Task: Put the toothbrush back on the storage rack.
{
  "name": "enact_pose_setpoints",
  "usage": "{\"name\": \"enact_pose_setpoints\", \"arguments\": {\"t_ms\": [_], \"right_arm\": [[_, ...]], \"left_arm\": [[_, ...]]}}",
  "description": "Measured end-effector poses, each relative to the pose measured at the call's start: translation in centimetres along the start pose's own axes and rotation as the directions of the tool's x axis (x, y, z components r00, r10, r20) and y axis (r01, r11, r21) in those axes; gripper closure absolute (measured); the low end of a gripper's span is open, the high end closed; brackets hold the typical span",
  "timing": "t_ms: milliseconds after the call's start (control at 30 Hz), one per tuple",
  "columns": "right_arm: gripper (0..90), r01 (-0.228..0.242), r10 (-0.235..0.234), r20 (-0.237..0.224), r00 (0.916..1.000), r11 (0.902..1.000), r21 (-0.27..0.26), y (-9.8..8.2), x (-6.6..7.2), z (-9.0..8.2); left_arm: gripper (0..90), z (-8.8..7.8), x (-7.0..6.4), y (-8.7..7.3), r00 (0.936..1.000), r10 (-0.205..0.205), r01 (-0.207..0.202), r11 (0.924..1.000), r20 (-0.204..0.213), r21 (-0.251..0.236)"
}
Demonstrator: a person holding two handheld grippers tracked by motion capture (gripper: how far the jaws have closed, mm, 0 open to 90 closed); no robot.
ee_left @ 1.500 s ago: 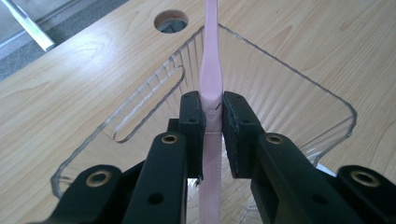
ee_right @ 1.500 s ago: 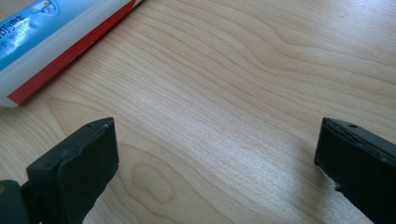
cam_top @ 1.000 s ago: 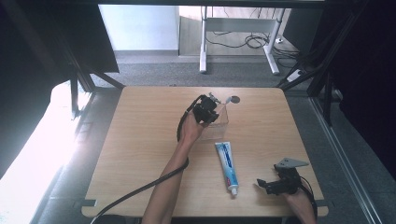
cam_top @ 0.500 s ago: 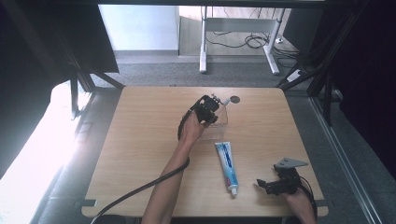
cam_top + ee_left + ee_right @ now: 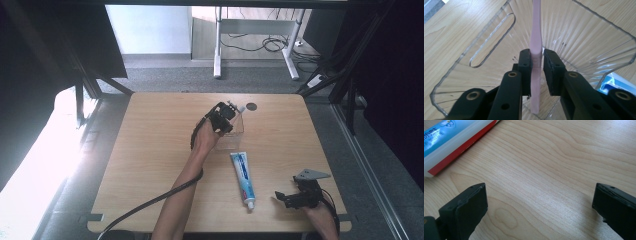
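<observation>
My left tool (image 5: 537,66) reaches into a clear plastic cup (image 5: 599,32) at the far middle of the tabletop (image 5: 150,150). Its jaws have just been easing apart; a pink toothbrush handle (image 5: 535,42) stands between them, against one pad, with a narrow gap at the other. My right tool (image 5: 539,202) rests at the near right corner, jaws wide apart over bare wood, holding nothing. A blue and white toothpaste tube (image 5: 243,177) with a red stripe lies between the two tools, just near of the cup; its print is too blurred to read. A small dark disc (image 5: 251,106) sits just right of the cup.
</observation>
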State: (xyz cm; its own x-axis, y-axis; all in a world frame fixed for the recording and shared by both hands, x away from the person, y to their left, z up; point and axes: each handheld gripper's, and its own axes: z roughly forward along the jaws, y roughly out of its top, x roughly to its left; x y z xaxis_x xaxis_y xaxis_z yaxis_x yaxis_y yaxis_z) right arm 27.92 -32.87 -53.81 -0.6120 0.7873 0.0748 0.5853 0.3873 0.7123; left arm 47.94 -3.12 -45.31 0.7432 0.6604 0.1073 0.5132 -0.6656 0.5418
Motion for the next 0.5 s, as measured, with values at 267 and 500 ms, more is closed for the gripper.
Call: {"name": "enact_pose_setpoints", "arguments": {"t_ms": [267, 500], "right_arm": [[0.2, 0.000, 0.000, 0.001, 1.0000, 1.0000, -0.001, 0.0, 0.0, 0.0], [0.2, 0.003, -0.003, 0.002, 1.0000, 1.0000, -0.006, 0.0, 0.0, -0.1]], "left_arm": [[66.1, -0.7, 0.1, 0.1, 0.9999, -0.005, 0.005, 0.9996, 0.012, -0.028], [57.7, -1.4, 0.0, 0.1, 0.9998, -0.007, 0.008, 0.9983, 0.020, -0.058]]}}
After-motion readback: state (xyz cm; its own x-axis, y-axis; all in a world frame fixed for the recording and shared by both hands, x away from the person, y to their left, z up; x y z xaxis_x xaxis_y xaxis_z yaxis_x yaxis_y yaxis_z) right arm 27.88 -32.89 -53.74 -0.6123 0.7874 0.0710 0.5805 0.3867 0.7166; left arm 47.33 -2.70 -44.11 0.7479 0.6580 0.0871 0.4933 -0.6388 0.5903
